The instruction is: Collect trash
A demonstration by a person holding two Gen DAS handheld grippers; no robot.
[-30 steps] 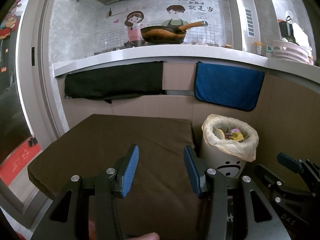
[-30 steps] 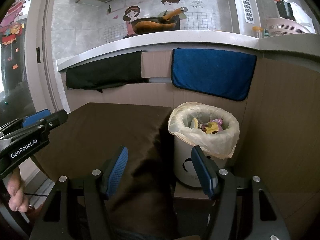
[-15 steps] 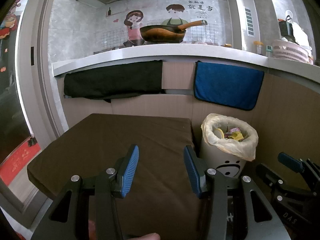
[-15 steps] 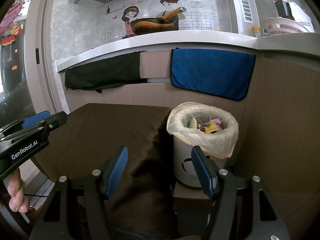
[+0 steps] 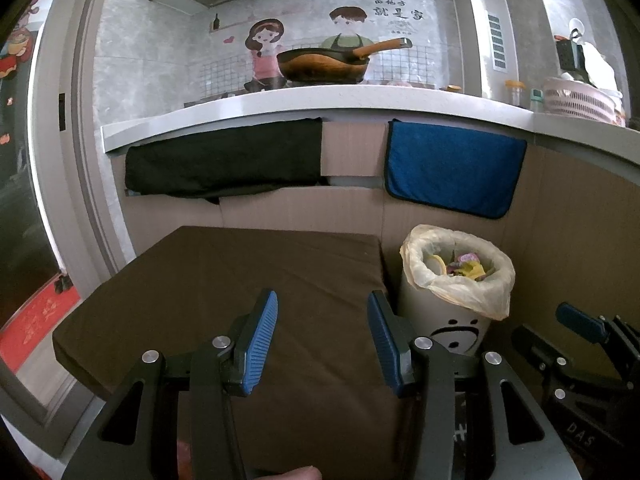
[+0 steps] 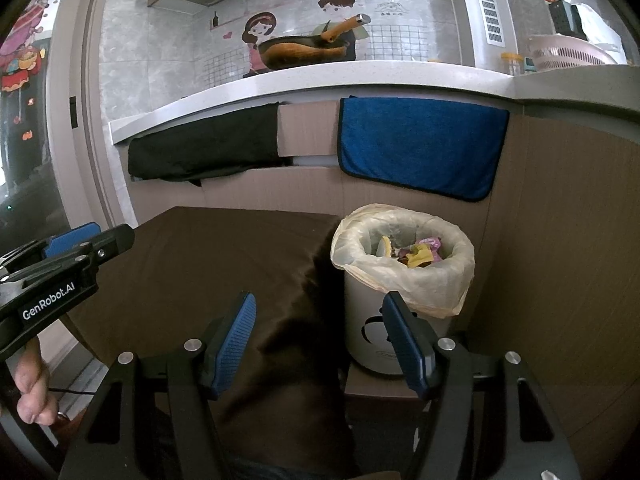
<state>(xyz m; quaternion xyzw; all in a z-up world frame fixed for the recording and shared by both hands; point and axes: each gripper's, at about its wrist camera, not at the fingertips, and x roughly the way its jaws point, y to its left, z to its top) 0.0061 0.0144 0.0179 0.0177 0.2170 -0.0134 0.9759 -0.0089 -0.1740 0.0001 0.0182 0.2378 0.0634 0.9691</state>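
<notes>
A small white bin (image 5: pixel 452 312) (image 6: pixel 368 320) with a printed face and a pale plastic liner (image 6: pixel 404 276) stands to the right of the brown cloth. Yellow and pink scraps of trash (image 5: pixel 466 266) (image 6: pixel 418 254) lie inside it. My left gripper (image 5: pixel 322 316) hovers open over the brown cloth (image 5: pixel 224 292), nothing between its blue pads. My right gripper (image 6: pixel 318 316) is open too, above the cloth's right edge with the bin just beyond its right finger. No loose trash shows on the cloth.
A wooden panel wall (image 6: pixel 560 240) stands behind and to the right of the bin, with a black towel (image 5: pixel 224 160) and a blue towel (image 5: pixel 452 168) hung over it. A white counter (image 5: pixel 320 100) above bears a wok (image 5: pixel 324 64). A person's hand (image 6: pixel 32 392) holds the left gripper.
</notes>
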